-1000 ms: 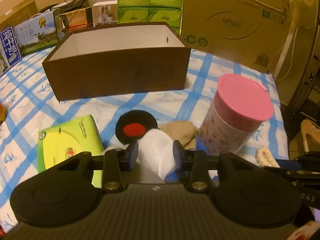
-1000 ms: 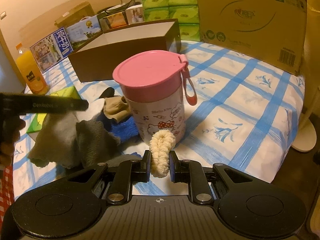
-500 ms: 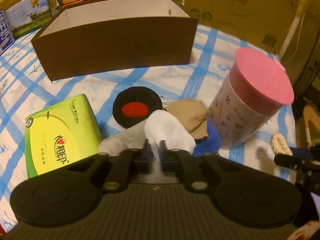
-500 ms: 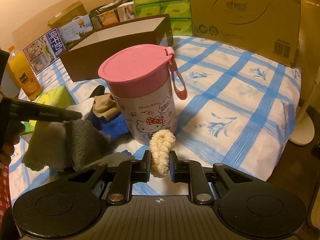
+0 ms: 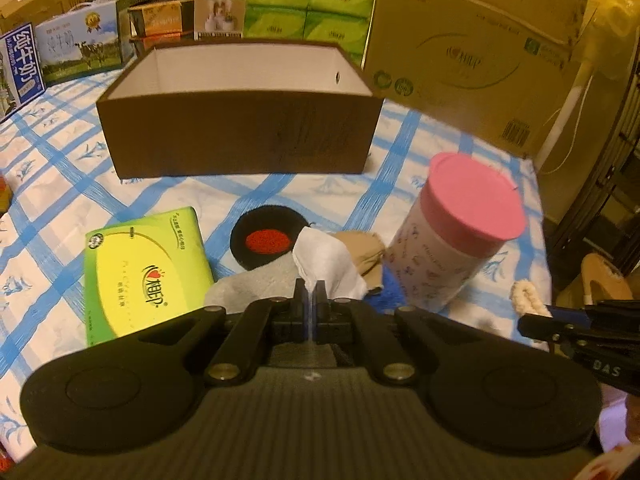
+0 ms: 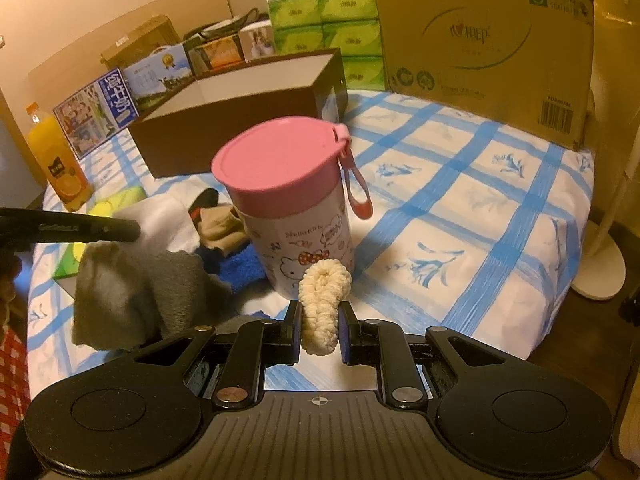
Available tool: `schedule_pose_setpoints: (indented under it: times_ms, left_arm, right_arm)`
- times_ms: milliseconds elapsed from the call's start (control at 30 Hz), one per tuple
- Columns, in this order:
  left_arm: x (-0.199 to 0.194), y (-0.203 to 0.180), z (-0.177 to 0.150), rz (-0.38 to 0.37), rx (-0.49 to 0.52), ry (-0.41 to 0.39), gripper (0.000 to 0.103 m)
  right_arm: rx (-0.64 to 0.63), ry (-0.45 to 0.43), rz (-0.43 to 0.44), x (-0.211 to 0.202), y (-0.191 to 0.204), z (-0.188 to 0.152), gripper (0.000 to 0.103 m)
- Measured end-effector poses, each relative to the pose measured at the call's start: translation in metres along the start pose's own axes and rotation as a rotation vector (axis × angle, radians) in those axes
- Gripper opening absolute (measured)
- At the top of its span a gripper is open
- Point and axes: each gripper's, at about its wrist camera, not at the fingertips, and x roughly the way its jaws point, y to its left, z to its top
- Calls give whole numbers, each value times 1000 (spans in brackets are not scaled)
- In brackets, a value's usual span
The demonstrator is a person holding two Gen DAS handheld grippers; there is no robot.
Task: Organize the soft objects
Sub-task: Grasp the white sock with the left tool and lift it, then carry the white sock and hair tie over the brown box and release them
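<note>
My left gripper (image 5: 309, 292) is shut on a corner of a white cloth (image 5: 326, 258), which stands up in a peak from the pile of soft things. A grey cloth (image 5: 248, 284) lies just under it; in the right wrist view the grey cloth (image 6: 132, 288) droops below the left gripper (image 6: 134, 231), and I cannot tell whether it is pinched too. My right gripper (image 6: 320, 320) is shut on a cream knitted scrunchie (image 6: 322, 300) in front of the pink-lidded cup (image 6: 296, 200). The open brown box (image 5: 240, 136) stands further back on the bed.
A black round pad with a red centre (image 5: 266, 240), a tan sock (image 5: 364, 248) and a blue cloth (image 6: 240, 268) lie by the cup. A green tissue pack (image 5: 144, 272) sits at the left. An orange juice bottle (image 6: 56, 160), milk cartons and a large cardboard box (image 5: 472, 52) line the back.
The left gripper's jaws closed on the white cloth and drew it up into a peak. The right gripper kept its hold on the scrunchie and stayed put.
</note>
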Motion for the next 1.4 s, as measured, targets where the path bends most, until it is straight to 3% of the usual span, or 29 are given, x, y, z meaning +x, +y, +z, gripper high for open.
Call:
schedule_pose_setpoints:
  times_ms: [300,700,1067,1400]
  left_arm:
    - [-46,-2,8,-10,-7,-92,1]
    - [-81,6,30,1,-12,-188,1]
    - [-70,20,78,20,6,-258,1]
    - [-28,34,145,15,14,-292,1]
  right_arm:
    - [-26,-53,31,-25,8,11,18]
    - [-97,-122,172,-35,47,48,18]
    - [-149,-168,226,6,77,110,18]
    - [-137,-165,237,59,67,194,18]
